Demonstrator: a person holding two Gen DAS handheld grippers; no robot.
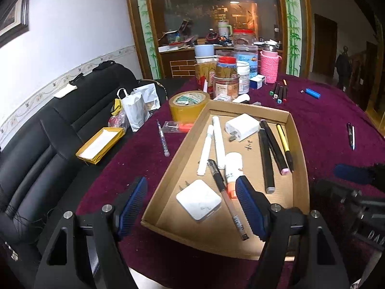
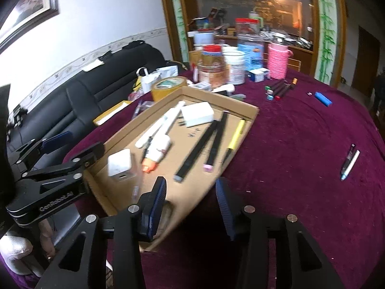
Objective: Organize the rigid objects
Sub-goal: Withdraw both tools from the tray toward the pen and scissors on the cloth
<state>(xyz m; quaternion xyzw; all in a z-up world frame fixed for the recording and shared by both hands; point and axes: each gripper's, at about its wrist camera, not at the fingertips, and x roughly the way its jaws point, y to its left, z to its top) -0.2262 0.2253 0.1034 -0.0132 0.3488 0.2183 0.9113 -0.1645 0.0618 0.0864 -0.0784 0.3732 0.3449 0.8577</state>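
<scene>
A shallow cardboard tray (image 1: 299, 159) (image 2: 243, 132) lies on the purple tablecloth. It holds two white chargers (image 1: 198, 200) (image 1: 241, 126), white pens (image 1: 219, 141), a gel pen (image 1: 222, 187), a glue tube (image 1: 233, 171), black markers (image 1: 270, 154) and a yellow pen (image 1: 285, 145). My left gripper (image 1: 191, 207) is open and empty over the tray's near left corner. My right gripper (image 2: 191, 207) is open and empty over the tray's near right edge. Loose pens (image 2: 350, 161) (image 1: 351, 134), a marker cluster (image 2: 279, 89), a blue lighter (image 2: 323, 98) and a clear pen (image 1: 162, 137) lie on the cloth.
Jars, cups and a pink-sleeved bottle (image 1: 269, 66) crowd the table's far side, with a tape roll (image 1: 189, 107) beside the tray. A black sofa (image 1: 48, 130) with bags and a yellow box (image 1: 99, 145) stands on the left. The left gripper's body shows in the right wrist view (image 2: 55, 175).
</scene>
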